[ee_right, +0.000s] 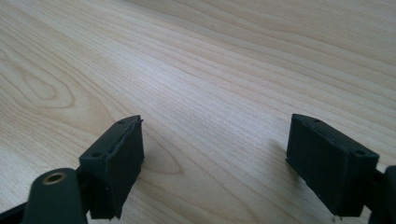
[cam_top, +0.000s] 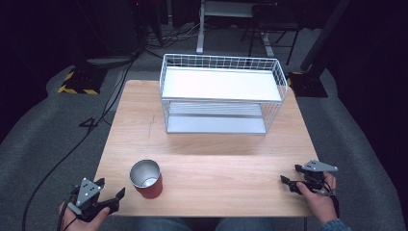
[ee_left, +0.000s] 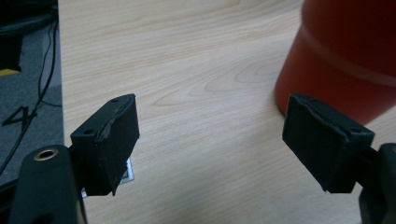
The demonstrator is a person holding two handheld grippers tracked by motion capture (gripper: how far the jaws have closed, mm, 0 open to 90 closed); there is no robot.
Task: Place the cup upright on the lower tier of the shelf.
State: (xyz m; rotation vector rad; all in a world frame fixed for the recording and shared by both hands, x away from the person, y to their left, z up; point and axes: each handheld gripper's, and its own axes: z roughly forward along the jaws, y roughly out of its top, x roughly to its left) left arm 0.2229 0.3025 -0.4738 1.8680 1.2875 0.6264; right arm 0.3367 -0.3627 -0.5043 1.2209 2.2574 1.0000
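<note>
On the near half of the wooden table (cam_top: pixel 202 163), left of centre, stands a red cup (cam_top: pixel 146 179), upright, its silver inside showing from above. Nothing grips it. Your left gripper (cam_top: pixel 114 199) sits at the table's near left corner, held in your left hand (cam_top: pixel 85 215), with its jaws spread wide and empty. From the left gripper view, the cup (ee_left: pixel 345 60) stands just beyond the right jaw, near it; contact cannot be confirmed from that angle. Your right gripper (cam_top: pixel 291 176) rests at the near right edge of the table, held in your right hand (cam_top: pixel 318 196), well apart from the cup. From the right gripper view, its jaws are likewise spread wide, with bare wood grain between them and nothing held.

At the far side of the table stands a white wire basket rack (cam_top: pixel 222 94), with a white upper shelf and a grey lower shelf. Both shelves carry nothing. A dark cable (cam_top: pixel 72 149) runs across the grey floor to the left of the table.
</note>
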